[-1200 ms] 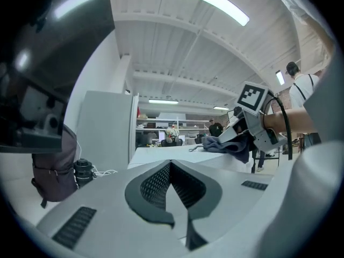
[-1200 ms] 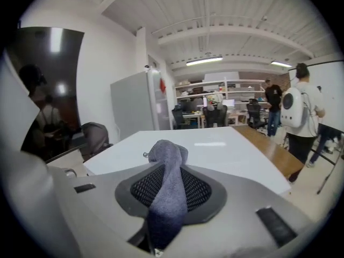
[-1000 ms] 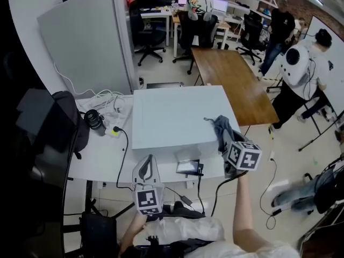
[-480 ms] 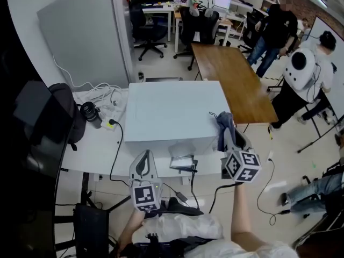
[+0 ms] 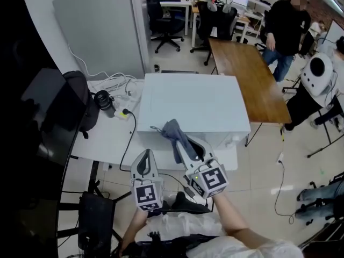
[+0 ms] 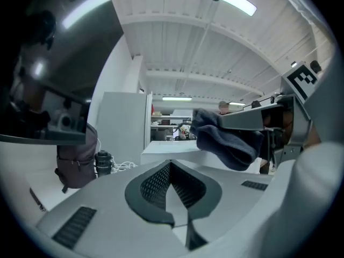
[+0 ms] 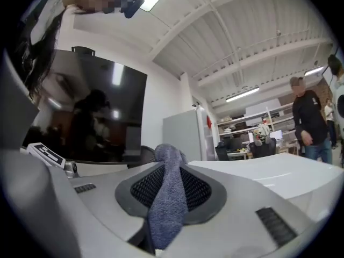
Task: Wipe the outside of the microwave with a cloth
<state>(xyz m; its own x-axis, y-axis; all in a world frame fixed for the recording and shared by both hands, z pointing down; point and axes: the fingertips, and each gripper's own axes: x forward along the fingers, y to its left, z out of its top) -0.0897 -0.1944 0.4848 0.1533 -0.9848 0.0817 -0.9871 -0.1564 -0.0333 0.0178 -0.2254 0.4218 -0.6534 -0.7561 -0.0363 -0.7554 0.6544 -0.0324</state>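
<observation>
**Cloth and microwave, seen from the head and both gripper views.** The cloth [image 5: 173, 133] is showing as a grey-blue, nubbly terry fabric, bunched into a thick fold. One end is sticking out past the jaw tips and the rest is trailing back between the pads.

The right gripper [image 5: 181, 144] is clamping it. Its jaws are standing partly apart with the fabric filling the gap between the ribbed black pads (the right gripper view is showing this most clearly).

The cloth is hanging at the front left corner of the microwave [image 5: 193, 104], over the edge where top and front meet. Whether it is touching the casing cannot be told.

The microwave is appearing as a plain white box with a flat, bare top. It is sitting on a white table [image 5: 107, 138] near that table's front right edge.

The left gripper [image 5: 144, 156] is pointing toward the table's front edge, just left of the right one. Its jaws are meeting at the tips and holding nothing.

The print in view is a black-and-white square marker on each gripper's cube [image 5: 208, 179], a blocky pattern rather than lettering.

White cables [image 5: 115, 85], a black cylinder [image 5: 105, 102] and a dark backpack [image 5: 80, 104] are lying left of the microwave. A brown wooden table [image 5: 247, 79] is standing beyond it, with a person [image 5: 282, 28] in dark clothes at its far side.
</observation>
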